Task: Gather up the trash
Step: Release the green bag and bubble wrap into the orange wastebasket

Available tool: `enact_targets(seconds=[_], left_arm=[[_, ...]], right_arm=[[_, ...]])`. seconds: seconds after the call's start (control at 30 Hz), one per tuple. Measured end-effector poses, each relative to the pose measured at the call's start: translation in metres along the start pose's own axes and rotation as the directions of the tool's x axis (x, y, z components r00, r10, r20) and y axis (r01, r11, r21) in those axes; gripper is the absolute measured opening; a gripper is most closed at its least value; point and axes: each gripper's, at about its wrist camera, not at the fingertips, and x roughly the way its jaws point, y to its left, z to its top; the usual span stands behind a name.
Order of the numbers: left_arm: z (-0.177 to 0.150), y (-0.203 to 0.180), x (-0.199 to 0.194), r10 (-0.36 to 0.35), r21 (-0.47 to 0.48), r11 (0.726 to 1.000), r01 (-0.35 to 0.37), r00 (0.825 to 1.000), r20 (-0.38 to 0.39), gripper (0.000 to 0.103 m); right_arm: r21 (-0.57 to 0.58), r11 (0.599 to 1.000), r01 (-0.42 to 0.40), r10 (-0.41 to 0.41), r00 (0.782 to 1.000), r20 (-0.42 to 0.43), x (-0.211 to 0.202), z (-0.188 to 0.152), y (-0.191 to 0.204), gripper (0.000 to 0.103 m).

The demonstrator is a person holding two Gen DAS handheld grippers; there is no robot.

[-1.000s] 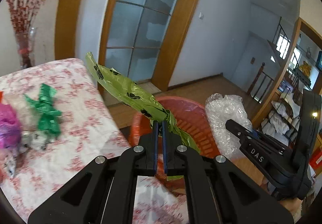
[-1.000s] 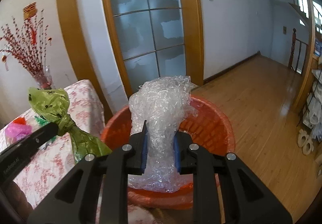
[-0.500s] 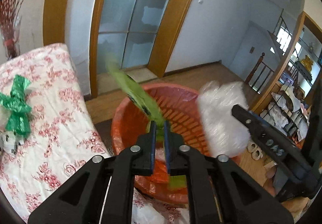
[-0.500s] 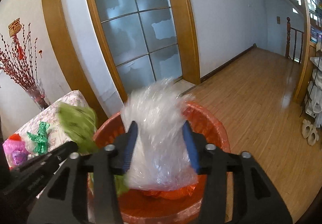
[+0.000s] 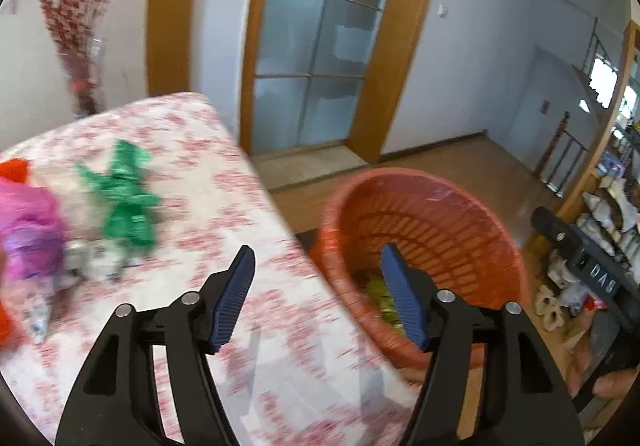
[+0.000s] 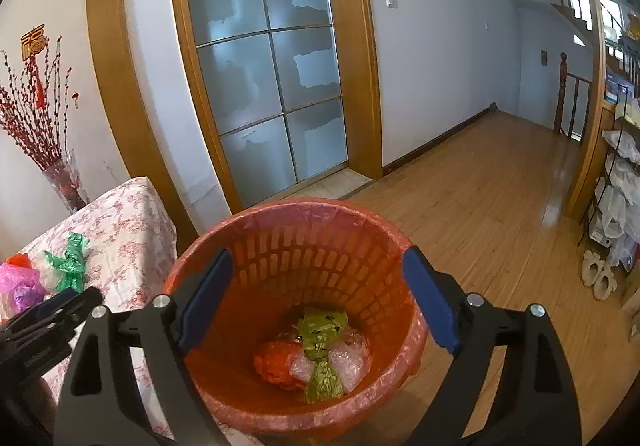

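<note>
While the olive-green bag (image 6: 322, 350) lies crumpled on bubble wrap (image 6: 352, 360) deep in the orange basket (image 6: 256, 224), I see both grippers, left gripper (image 5: 318, 296) and right gripper (image 6: 316, 302), tilted downward, jaws opening, nothing between them

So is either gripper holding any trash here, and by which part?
Nothing is held. The left gripper and right gripper are both opening, empty; the olive-green bag lies in the orange basket.
</note>
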Motion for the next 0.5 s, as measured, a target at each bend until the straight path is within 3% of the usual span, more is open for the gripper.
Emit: enact_targets(seconds=[0.27,0.33,0.5], left_arm=[[-0.017,0.059,-0.046,0.184,-0.046,0.982,-0.182,0.982,0.042,0.071],[-0.024,0.081,-0.059,0.235,-0.067,0.97,-0.232,0.971,0.041,0.073],[-0.042,0.151,-0.092,0.381,-0.153,0.915,-0.372,0.924,0.031,0.08]], right_arm=[[-0.075,0.997,-0.016,0.015,1.0,-0.01,-0.017,-0.01,0.031,0.087],[-0.099,0.995,-0.031,0.029,0.999,-0.022,-0.019,-0.014,0.043,0.087],[-0.153,0.985,-0.078,0.071,0.996,-0.053,-0.024,-0.027,0.076,0.089]])
